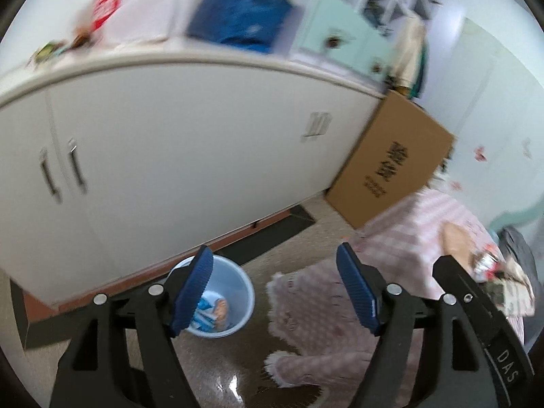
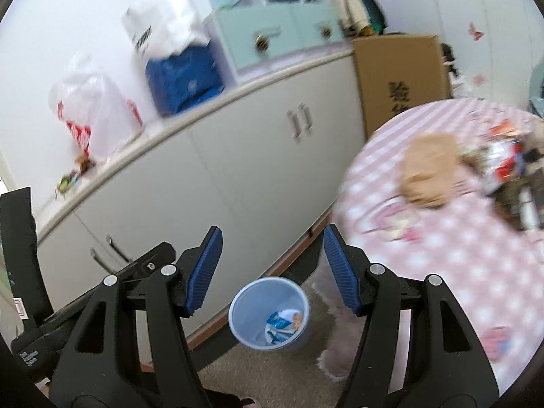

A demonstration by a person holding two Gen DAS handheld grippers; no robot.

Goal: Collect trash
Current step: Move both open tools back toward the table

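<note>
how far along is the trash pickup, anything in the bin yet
Done: a blue-and-white wrapper lies in the blue bin on the floor by the white cabinet.
In hand: nothing; the left gripper and right gripper both stand open and empty.
Left: a blurred heap of red, white and dark wrappers sits on the pink spotted bedspread, beside a tan crumpled item.

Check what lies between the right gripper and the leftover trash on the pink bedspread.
Nothing visible blocks it. The right gripper is open and empty, the trash pile lies exposed on the bedspread, and only a tan plush lies beside it.
</note>
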